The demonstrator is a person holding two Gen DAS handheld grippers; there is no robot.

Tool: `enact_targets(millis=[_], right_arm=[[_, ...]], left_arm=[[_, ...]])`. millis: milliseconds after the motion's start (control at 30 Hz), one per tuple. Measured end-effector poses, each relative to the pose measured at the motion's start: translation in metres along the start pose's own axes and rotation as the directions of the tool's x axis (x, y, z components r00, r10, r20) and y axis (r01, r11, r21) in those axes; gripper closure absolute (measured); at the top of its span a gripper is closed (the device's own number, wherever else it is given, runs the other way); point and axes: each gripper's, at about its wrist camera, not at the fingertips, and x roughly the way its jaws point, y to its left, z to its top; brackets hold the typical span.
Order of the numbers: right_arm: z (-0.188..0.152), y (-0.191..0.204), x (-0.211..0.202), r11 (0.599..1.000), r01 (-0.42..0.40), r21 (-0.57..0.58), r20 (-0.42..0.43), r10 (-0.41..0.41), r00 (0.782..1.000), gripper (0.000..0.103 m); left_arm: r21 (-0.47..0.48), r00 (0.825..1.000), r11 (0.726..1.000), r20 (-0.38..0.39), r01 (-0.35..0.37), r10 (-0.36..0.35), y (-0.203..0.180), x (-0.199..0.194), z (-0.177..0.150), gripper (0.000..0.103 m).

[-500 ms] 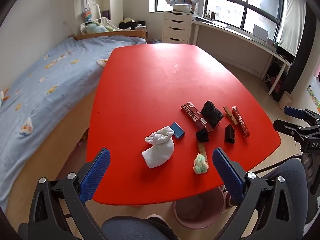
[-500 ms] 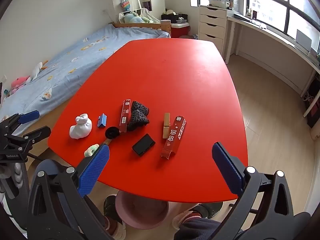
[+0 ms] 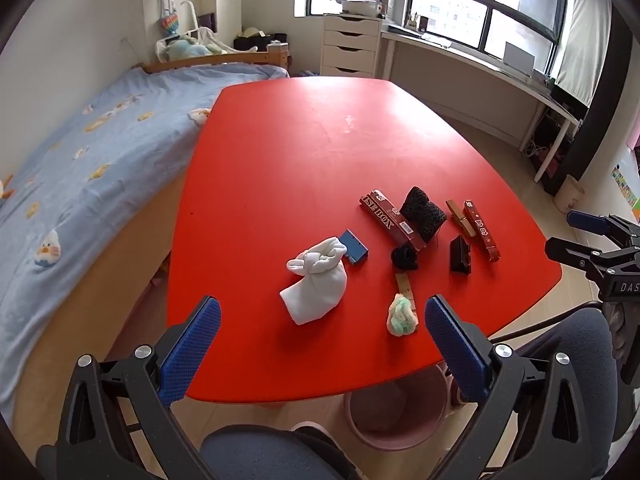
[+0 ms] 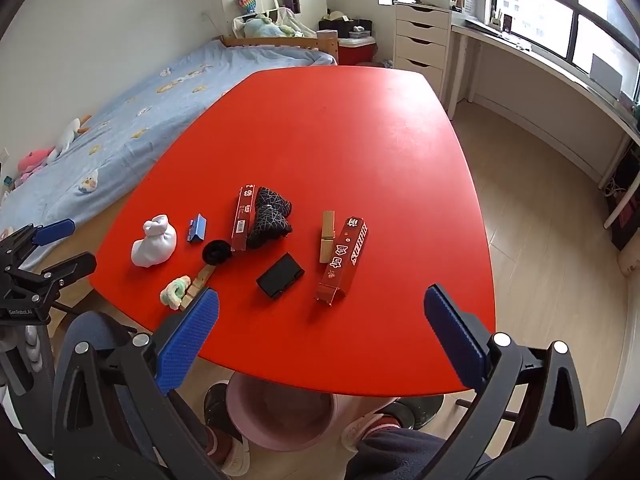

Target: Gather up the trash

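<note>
On the red table lie a white sock bundle, a blue clip, a green-white scrunchie, two red boxes, a black mesh pouch, a black hair tie, a small black box and wooden pegs. A pink bin stands under the table's near edge. My left gripper is open and empty, hovering before the sock. My right gripper is open and empty near the front edge.
A bed with a blue cover runs along the table's left side. White drawers and a long desk under the windows stand at the back and right. The person's knees and a grey chair are below.
Both grippers have barely shifted; the objects on the table lie as before.
</note>
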Motion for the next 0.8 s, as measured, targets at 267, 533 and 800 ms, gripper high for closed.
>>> enact_targets(millis=[267,533,800], right_arm=[[-0.0016,0.0026,0.0018,1.0,0.011,-0.018,-0.002,-0.011,1.0,0.003],[-0.0007,0.0007,0.0014,1.0,0.009,-0.011,-0.003,-0.009,1.0,0.003],[-0.0002,-0.001,0.0005,1.0,0.009,-0.01,-0.002,-0.009,1.0,0.003]], left_arm=[[-0.007,1.0,1.0,-0.005,-0.004,0.004,0.0031,0.0015,-0.001,0.005],[-0.002,1.0,1.0,-0.008,-0.01,0.01,0.0028,0.0014,-0.0013,0.005],[-0.001,1.0,1.0,-0.008,-0.008,0.008,0.0032,0.0007,-0.0008,0.005]])
